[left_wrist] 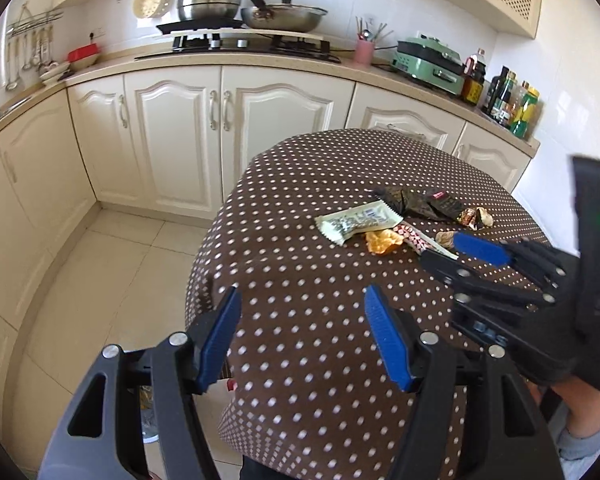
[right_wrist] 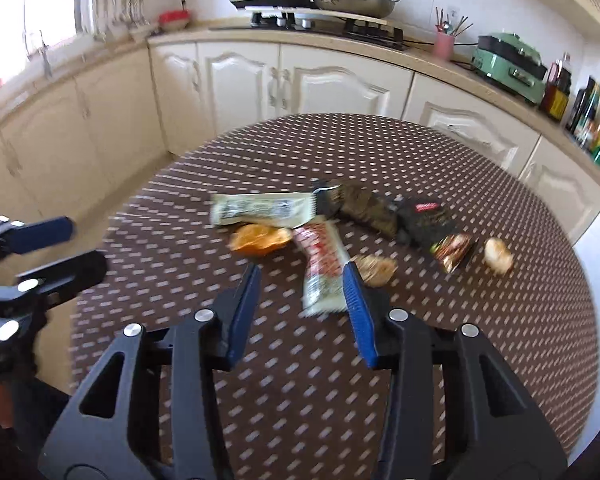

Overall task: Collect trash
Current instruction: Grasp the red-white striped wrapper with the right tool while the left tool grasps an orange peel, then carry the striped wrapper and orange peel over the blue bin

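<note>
A: Noting trash strewn mid-table on the dotted tablecloth (right_wrist: 300, 380); lying just beyond the right gripper (right_wrist: 302, 300), red-and-white wrapper (right_wrist: 325, 276) running near-to-far, its near end reaching between the blue pads.

B: Touching?

A: Not pressing; right gripper standing partly open, holding nothing; crumpled nut-coloured scrap (right_wrist: 374, 268) sitting just right of the right pad (right_wrist: 356, 312).

B: And the rest?

A: Orange scrap (right_wrist: 260, 240) sitting left of the wrapper; cream wrapper (right_wrist: 260, 208) lying crosswise farther back; dark wrappers (right_wrist: 400, 216) trailing off to the right.

B: Left side?

A: Left gripper (left_wrist: 302, 332) hanging wide open, empty, nearer the table's near-left edge; trash lying far and right of it; cream wrapper (left_wrist: 358, 222) closest to it.

B: Nearer hand?

A: Judging the right; needing to advance along the wrapper's length before closing.
</note>
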The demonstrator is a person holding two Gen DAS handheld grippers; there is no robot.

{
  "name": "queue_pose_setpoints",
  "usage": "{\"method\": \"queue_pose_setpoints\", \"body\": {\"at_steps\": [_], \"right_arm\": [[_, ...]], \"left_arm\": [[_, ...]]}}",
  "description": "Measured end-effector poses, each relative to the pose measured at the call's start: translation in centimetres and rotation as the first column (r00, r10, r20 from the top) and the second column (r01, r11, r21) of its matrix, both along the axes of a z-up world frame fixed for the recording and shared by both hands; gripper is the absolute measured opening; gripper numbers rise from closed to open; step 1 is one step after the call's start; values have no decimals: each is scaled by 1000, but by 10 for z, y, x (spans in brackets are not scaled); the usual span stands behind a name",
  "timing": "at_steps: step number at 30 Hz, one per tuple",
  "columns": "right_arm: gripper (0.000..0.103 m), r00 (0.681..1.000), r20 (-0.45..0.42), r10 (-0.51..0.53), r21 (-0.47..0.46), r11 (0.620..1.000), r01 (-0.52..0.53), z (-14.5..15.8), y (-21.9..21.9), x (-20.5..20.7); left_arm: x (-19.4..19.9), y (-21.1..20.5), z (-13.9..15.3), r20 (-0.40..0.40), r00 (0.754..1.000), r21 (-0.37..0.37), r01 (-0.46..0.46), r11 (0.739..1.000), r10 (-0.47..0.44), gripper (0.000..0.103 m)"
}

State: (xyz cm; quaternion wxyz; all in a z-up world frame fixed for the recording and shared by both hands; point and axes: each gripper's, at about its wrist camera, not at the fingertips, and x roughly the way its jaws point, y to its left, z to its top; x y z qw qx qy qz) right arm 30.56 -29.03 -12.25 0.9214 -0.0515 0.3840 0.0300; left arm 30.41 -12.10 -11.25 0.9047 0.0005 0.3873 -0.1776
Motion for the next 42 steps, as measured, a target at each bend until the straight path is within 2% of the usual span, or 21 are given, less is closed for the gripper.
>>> {"method": "queue_pose_setpoints", "body": {"at_steps": [3,5,7,10,13,18,23,24,25,28,34,42], "right_arm": [[36,998,-53,42,-6,999,-42,-11,-2,19],[32,995,-92,29,-22,999,-31,-21,-5,28],[15,995,-97,19,26,1000,-16,-21,-17,31],[12,995,-100,14,53,999,-8,-20,-26,24],[11,996,-85,6,72,997,0,-18,-33,8],[11,998,-52,-34,160,986,42,-15,-54,-11],[11,998,-55,-39,197,979,49,-13,-62,-6],[11,998,-54,-40,203,978,50,-13,-62,-6],[11,998,-53,-40,205,977,50,-12,-62,-5],[11,998,-47,-37,214,976,46,-10,-62,-6],[11,999,-6,-38,225,974,38,1,-56,-17],[11,998,56,-15,220,975,2,27,-28,-39]], "left_arm": [[7,-10,-4,-8,1000,10,17,1000,-17,63],[11,-16,-7,-15,999,8,28,1000,-28,63],[16,-24,-11,-27,999,3,47,999,-46,63],[24,-41,-16,-39,996,-6,77,997,-77,63],[32,-58,-19,-52,994,-14,100,995,-101,63],[49,-82,-28,-93,988,-33,119,992,-122,63],[64,-96,-33,-103,989,-15,106,994,-107,62],[65,-98,-33,-102,989,-7,104,995,-104,51],[66,-101,-33,-100,990,4,102,995,-101,33],[66,-105,-33,-90,990,30,109,994,-106,33],[47,-88,-23,-45,992,8,121,993,-120,32],[3,-35,-1,35,996,-40,87,995,-86,31]]}}
